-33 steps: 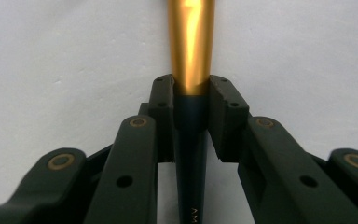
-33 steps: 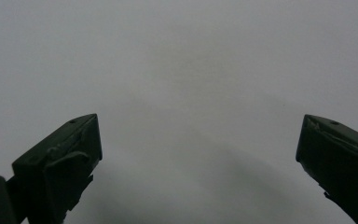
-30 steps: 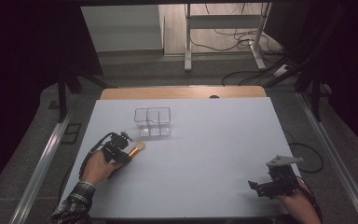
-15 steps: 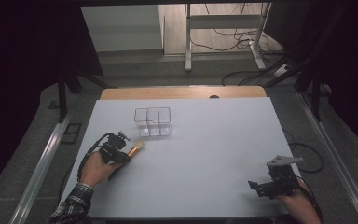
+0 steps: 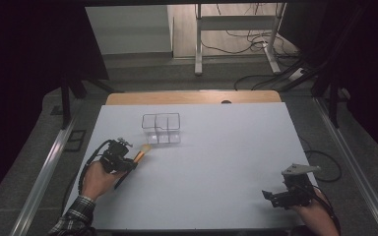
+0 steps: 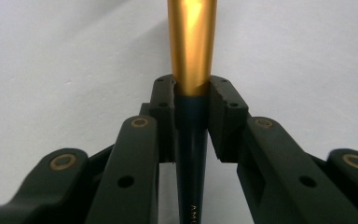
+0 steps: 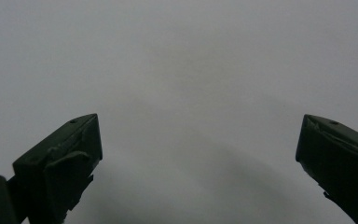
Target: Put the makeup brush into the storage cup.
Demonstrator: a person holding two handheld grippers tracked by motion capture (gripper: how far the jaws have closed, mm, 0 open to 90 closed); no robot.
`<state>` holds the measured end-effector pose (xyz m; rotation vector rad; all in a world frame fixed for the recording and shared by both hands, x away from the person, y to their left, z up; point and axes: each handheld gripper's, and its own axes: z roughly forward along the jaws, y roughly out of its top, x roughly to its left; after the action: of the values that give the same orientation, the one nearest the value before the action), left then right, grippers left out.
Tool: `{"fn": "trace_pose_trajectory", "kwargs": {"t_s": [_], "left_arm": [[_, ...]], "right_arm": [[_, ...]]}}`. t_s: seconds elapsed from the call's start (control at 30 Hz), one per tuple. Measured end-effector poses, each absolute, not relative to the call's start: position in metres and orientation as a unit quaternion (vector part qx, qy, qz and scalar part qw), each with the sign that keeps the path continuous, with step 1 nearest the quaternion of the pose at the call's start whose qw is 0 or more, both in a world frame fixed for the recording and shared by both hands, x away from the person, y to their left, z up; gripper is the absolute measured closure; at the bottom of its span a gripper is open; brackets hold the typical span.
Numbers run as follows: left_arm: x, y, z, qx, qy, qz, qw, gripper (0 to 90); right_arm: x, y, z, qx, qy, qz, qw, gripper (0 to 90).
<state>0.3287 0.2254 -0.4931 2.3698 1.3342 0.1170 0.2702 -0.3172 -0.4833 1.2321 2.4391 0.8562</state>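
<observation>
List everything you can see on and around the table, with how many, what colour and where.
brush: one, gold ferrule on a dark handle, pale bristle tip, clamped in the left tongs near the table's left side
clear organiser box: one, transparent, divided into compartments, upper middle of the table
table: one, white top with a wooden far edge
metal stand: one, pale, on the floor beyond the table
cables: several, black, on the floor beyond the table
left tongs: black, shut on the brush
right tongs: black, open, over the table's near right corner
</observation>
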Motion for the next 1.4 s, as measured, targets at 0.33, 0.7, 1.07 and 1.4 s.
{"fn": "trace_pose_trajectory", "kwargs": {"t_s": [0.33, 0.7, 1.07, 1.4], "left_arm": [[0.321, 0.229, -0.484, 0.847, 0.474, 0.047, 0.235, 73.6], [0.311, 0.233, -0.474, 0.843, 0.463, 0.058, 0.266, 73.6], [0.303, 0.235, -0.465, 0.832, 0.457, 0.067, 0.306, 73.5], [0.296, 0.233, -0.461, 0.830, 0.448, 0.078, 0.325, 73.5]], "right_arm": [[0.270, -0.317, -0.483, 0.426, 0.843, 0.297, 0.139, 0.7], [0.270, -0.317, -0.483, 0.426, 0.843, 0.297, 0.140, 0.7], [0.270, -0.317, -0.483, 0.425, 0.844, 0.295, 0.141, 0.7], [0.270, -0.317, -0.483, 0.424, 0.844, 0.295, 0.141, 0.7]]}}
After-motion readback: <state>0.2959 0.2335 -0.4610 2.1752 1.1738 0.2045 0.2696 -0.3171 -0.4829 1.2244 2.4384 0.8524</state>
